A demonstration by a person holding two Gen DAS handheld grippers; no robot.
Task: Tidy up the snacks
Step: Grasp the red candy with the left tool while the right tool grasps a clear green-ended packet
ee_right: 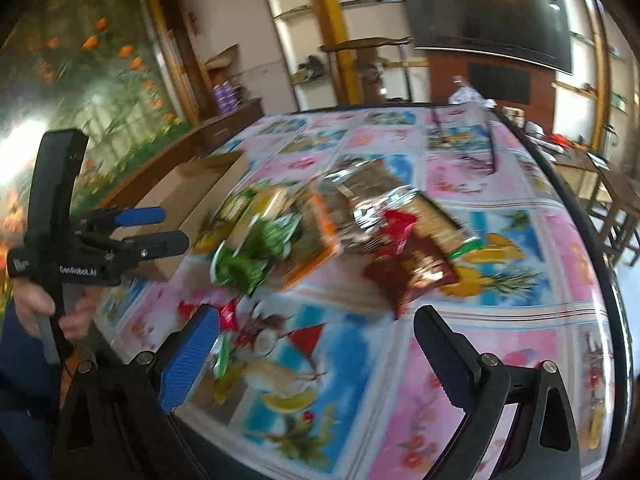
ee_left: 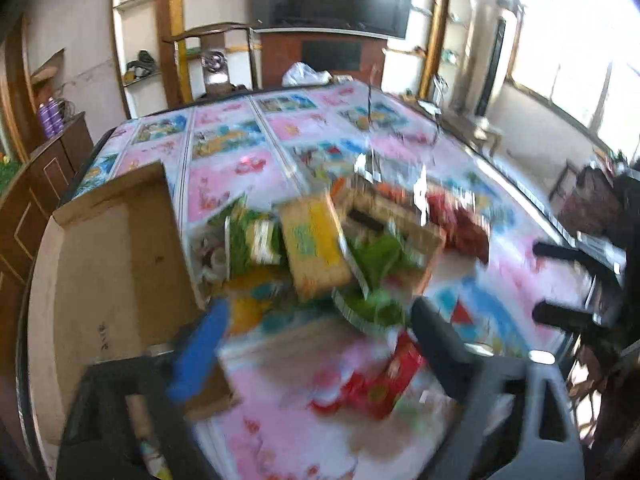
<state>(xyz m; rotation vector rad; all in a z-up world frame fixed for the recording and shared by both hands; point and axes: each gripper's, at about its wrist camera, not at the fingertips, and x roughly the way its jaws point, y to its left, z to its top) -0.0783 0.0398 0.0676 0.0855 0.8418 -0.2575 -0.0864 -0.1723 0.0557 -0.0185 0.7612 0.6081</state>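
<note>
Snack packets [ee_right: 320, 224] heaped mid-table beside cardboard box [ee_left: 116, 264] | light, crinkly foil, slippery; pinch at sealed edge | left gripper [ee_left: 320, 344] jaws part-spread, empty | right gripper [ee_right: 316, 356] jaws wide, empty.

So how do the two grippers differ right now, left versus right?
The left gripper has its jaws partway closed, near the cardboard box; the right gripper stands wide open over the tablecloth. The left sits at the box side of the snack pile, the right at the pile's near side. Both are empty, each with one blue and one black finger.
</note>
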